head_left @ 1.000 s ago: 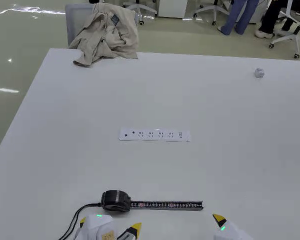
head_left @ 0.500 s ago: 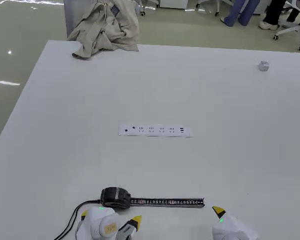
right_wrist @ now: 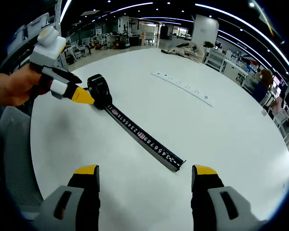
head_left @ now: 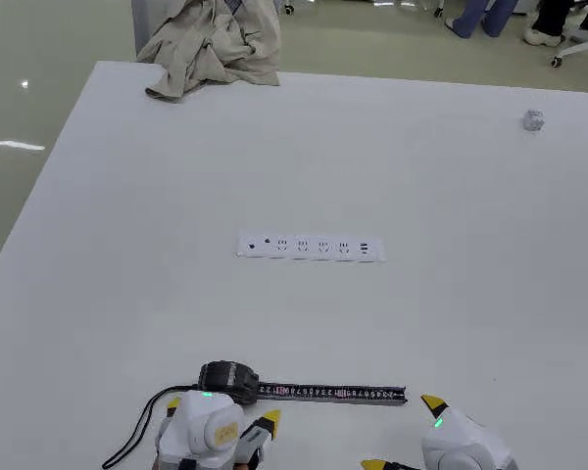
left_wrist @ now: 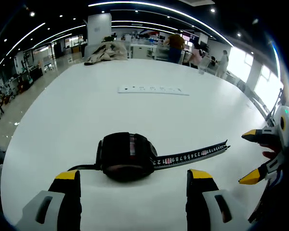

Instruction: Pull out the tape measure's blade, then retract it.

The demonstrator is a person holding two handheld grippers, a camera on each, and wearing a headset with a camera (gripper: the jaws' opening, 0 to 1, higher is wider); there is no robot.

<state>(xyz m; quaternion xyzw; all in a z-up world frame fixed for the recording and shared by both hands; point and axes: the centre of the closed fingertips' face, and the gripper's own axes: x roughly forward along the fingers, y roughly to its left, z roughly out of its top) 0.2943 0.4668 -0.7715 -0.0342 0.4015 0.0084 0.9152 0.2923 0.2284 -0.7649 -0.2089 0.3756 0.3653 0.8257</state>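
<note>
A black tape measure point(head_left: 227, 378) point(left_wrist: 125, 156) point(right_wrist: 100, 89) lies near the front edge of the white table point(head_left: 451, 255), its dark numbered blade point(head_left: 331, 393) point(left_wrist: 190, 156) point(right_wrist: 143, 137) pulled out to the right and flat on the top. A black cord trails from its case toward the front left. My left gripper point(head_left: 219, 411) point(left_wrist: 134, 180) stands open just behind the case, not touching it. My right gripper point(head_left: 404, 434) point(right_wrist: 145, 171) is open too, close to the blade's free end point(right_wrist: 179, 165), with nothing between its fingers.
A white power strip point(head_left: 310, 248) point(left_wrist: 153, 89) lies across the middle of the table. A beige jacket point(head_left: 211, 41) is draped at the far left corner. A small crumpled ball point(head_left: 533, 120) sits far right. People and office chairs stand beyond the table.
The head camera has tilted down, so the scene has shifted up. Both grippers show more fully at the bottom; the left one has come closer to the case. Tape and blade lie unchanged.
</note>
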